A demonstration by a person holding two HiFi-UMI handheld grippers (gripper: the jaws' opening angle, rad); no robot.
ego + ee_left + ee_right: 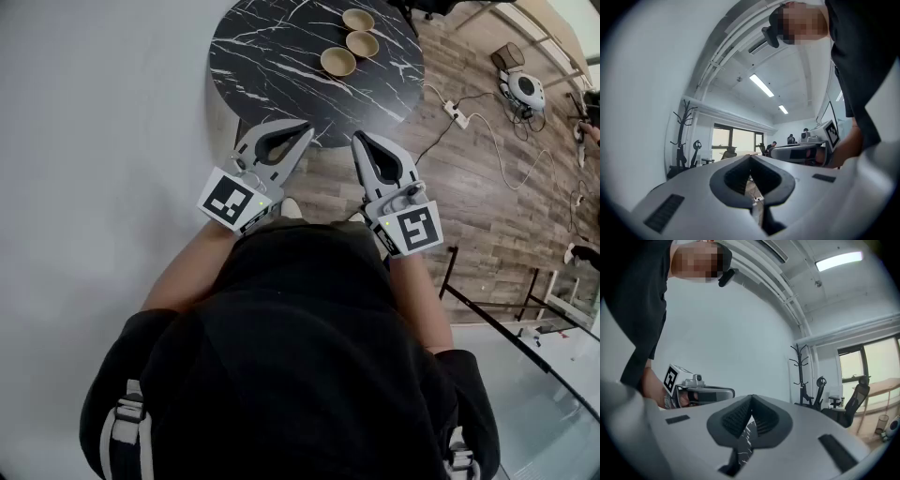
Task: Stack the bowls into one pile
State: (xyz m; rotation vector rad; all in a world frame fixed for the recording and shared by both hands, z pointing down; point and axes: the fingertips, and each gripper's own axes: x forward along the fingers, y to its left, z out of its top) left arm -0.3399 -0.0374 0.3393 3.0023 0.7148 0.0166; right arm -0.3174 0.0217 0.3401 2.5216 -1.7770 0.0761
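3 bowls (363, 44) sit separate on the bench (272, 47); no stacking done yet. Left gripper (305, 128) & right gripper (359, 139) closed, empty.

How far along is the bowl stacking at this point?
Done: nothing yet. The near bowl, middle bowl and far bowl sit singly in a row on the table, none inside another. In hand: nothing. The left gripper and right gripper are shut and empty, well short of the bowls. Left: all the stacking.
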